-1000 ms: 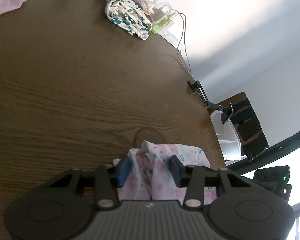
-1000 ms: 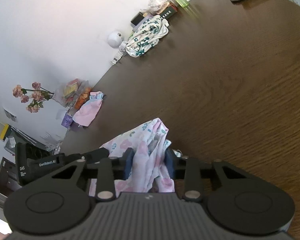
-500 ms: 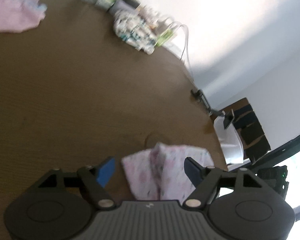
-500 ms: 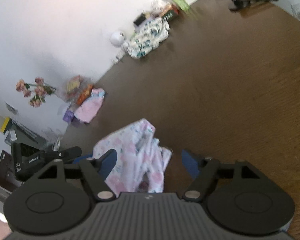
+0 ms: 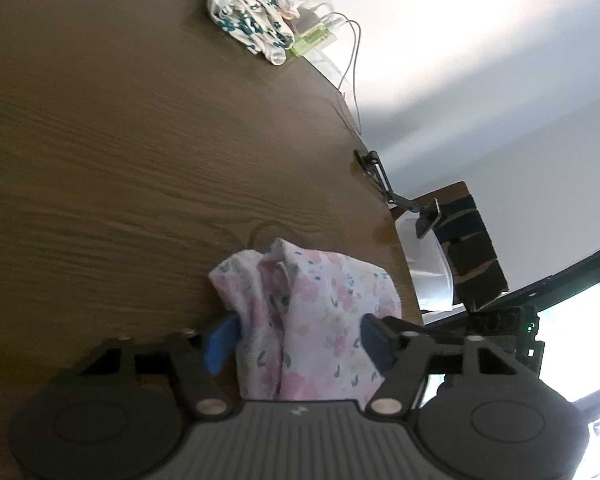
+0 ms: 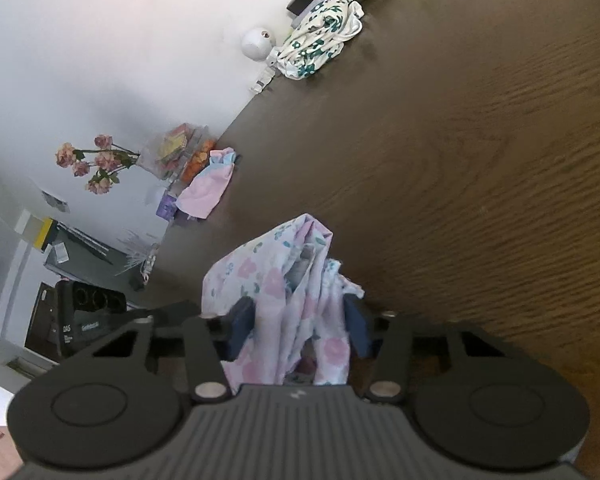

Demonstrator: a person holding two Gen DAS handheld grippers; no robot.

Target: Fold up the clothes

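Between the blue pads of the left gripper [image 5: 296, 340] lies the bunched pink floral garment [image 5: 312, 312], low centre of the left wrist view; the left pad touches the cloth's edge and the right pad meets its other side. The jaws have just been closing around it after springing wide half a second ago, and a second ago they pinched it tighter. The right gripper [image 6: 298, 326] shows the same: its pads close in on a ridge of the same garment [image 6: 288, 280], the jaws having just narrowed. The cloth rests on the dark wooden table [image 5: 100, 140]. At upper left of the right view, a clear container [image 6: 180, 148] holds colourful items, too small to identify.
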